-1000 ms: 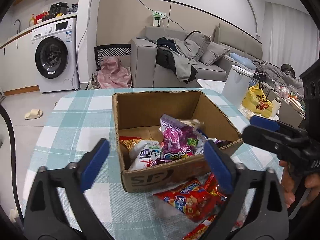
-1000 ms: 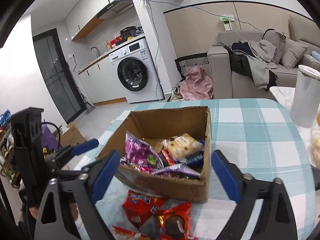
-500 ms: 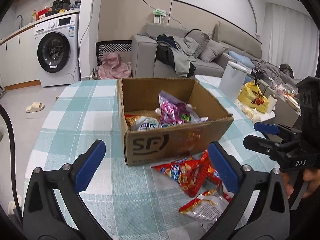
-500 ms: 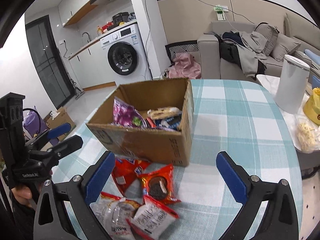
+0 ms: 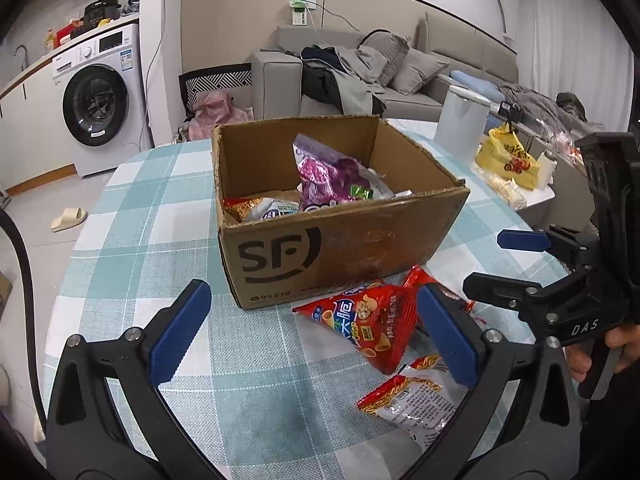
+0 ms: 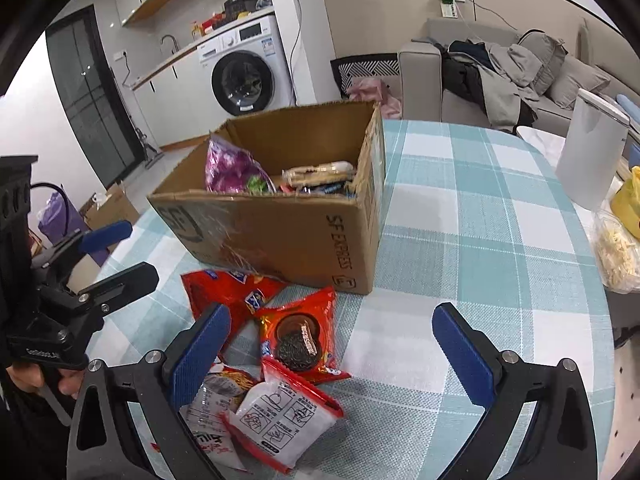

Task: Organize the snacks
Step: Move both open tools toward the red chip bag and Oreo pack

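You are holding both grippers above the near edge of the teal-and-white checked tablecloth (image 6: 472,216), nothing between the fingers of either. The left gripper (image 5: 308,336) is standing with its blue pads wide apart; the right gripper (image 6: 332,352) is likewise spread wide.

The brown open-topped cardboard box (image 5: 344,240) is sitting mid-table, its long axis running left to right across the left wrist view, printed face toward you. A purple foil snack bag (image 5: 324,176) is standing tilted inside it among other packets.

Loose snacks are lying just near of the box: a red triangular crisp packet (image 5: 368,328) is pointing its tip left, its far corner touching or nearly touching the box wall. A red-orange cookie packet (image 6: 298,332) is lying long axis near-to-far, overlapped at its near end by a white red-edged sachet (image 6: 280,420).

A white cylindrical bin (image 6: 588,152) and a yellow plastic bag (image 5: 506,156) are standing off the table's right side, well apart from the snacks. A white front-loading washing machine (image 5: 96,100) is sitting far left.

Compared with a second ago, both grippers are pulled back toward you; the box is sitting farther off and more loose packets are showing.
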`<state>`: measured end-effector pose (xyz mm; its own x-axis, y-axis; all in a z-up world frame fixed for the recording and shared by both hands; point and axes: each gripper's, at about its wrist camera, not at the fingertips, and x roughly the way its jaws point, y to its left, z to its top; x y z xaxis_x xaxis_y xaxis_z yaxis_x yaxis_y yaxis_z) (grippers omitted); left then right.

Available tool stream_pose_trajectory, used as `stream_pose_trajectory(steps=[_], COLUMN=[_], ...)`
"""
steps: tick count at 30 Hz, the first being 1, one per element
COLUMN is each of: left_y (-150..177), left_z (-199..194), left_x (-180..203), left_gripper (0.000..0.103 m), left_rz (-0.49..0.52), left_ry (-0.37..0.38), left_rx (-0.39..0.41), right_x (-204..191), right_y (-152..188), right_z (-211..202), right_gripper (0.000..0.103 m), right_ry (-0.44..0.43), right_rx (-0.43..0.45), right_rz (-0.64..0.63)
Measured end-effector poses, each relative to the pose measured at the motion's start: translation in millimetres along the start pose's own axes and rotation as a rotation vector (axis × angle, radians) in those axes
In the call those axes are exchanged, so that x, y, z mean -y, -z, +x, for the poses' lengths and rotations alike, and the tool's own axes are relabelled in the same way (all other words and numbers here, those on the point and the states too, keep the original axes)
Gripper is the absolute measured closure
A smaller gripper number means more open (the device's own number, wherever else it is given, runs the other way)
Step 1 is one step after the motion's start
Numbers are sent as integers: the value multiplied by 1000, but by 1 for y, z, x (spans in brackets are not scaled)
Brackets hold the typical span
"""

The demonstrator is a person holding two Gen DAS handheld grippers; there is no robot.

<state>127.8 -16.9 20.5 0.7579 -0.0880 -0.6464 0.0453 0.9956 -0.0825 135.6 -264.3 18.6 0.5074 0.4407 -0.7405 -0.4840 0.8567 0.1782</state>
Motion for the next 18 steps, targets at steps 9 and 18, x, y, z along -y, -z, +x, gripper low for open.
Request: stream_pose_trajectory(steps=[9, 18], left_y=[6, 12], left_z=[19, 29], left_x=[-1, -4], left_gripper=[1, 1], left_rz=[6, 0], left_ry=[-8, -8], left_rx=[-50, -77], right_x=[2, -2], right_y=[11, 16], right_z=[31, 53], right_gripper=[0, 0], right_ry=[38, 36], right_rx=[-97, -145], right_rz=[-16, -37])
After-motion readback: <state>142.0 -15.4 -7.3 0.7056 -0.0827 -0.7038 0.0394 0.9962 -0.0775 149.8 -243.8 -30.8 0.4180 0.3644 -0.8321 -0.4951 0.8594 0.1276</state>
